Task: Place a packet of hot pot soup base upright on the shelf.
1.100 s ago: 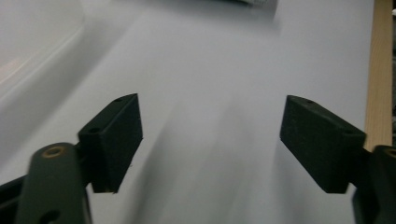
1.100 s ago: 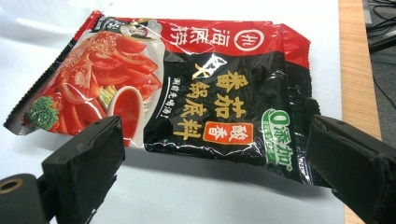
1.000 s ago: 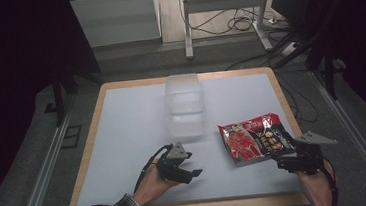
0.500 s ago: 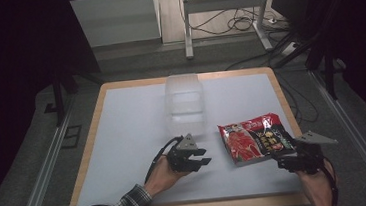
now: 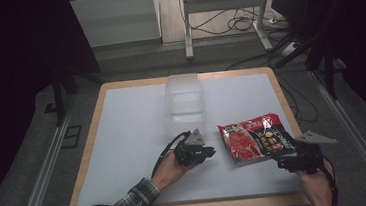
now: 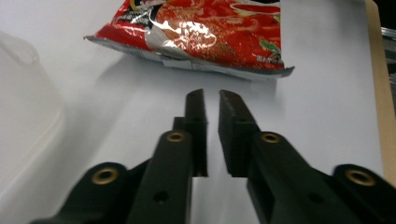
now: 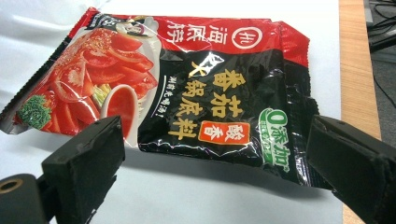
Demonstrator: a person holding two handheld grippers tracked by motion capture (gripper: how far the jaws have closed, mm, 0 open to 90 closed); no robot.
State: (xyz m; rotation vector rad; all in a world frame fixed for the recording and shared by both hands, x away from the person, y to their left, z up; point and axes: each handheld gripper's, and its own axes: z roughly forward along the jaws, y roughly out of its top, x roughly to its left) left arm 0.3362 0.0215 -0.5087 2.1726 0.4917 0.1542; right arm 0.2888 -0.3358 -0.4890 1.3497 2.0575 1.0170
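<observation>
White table (image 5: 124,138): red sauce packet (image 5: 254,139) lying flat; left gripper (image 5: 209,153) jaws just closed, nothing between; right gripper (image 5: 282,160) jaws wide beside packet.

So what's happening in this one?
A person at a white table works with a gripper in each hand around a red and black sauce packet. The left gripper points at the packet's near edge; its jaws have just been closing, nearly together with nothing between them. The right gripper is open, its jaws spread either side of the packet's corner, not yet pressing it. A clear plastic container stands behind, untouched.
</observation>
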